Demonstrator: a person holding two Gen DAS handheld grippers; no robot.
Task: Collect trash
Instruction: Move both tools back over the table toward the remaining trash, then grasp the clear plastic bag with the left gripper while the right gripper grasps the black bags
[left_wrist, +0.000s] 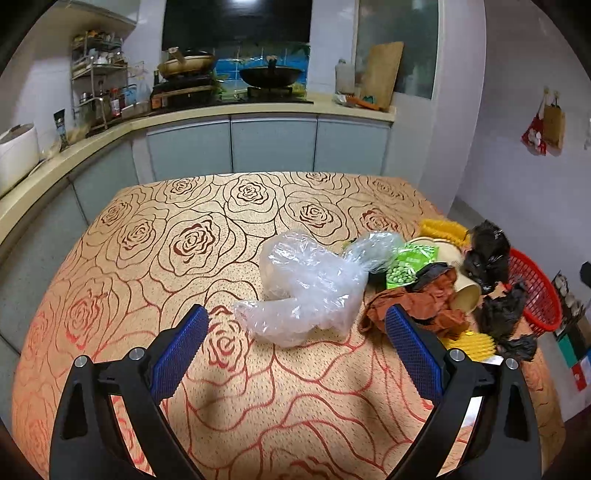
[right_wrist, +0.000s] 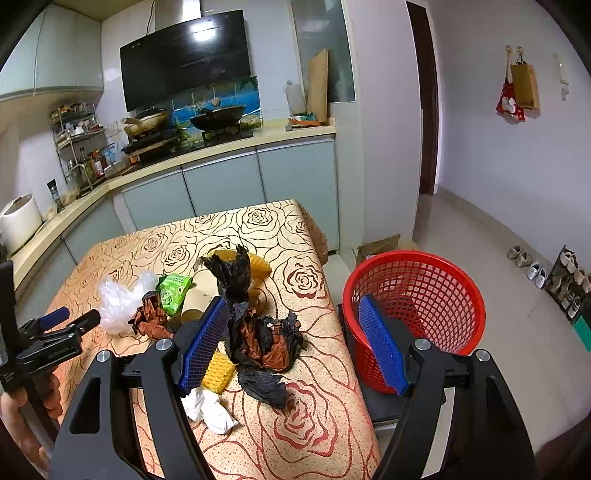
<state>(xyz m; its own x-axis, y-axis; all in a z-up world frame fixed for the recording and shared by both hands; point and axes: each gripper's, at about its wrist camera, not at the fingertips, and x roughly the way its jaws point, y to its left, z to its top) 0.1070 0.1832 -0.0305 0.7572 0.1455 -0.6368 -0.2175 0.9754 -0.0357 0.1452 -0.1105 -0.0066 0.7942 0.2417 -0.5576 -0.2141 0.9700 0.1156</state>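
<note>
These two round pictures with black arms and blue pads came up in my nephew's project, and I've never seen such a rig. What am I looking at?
No robot here: a person holds a pair of hand-held tongs in each hand, each with a wide-angle camera looking along its blue pads.

One picture is from the left tongs, open and aimed at a crumpled clear plastic bag. The other is from the right tongs, also open and holding nothing; the person's hand shows at its edge.

On the rose-patterned tablecloth lies trash: black plastic bags, brown paper, a green snack packet, a paper cup, yellow foam netting, white tissue. A red basket stands beside the table.
</note>
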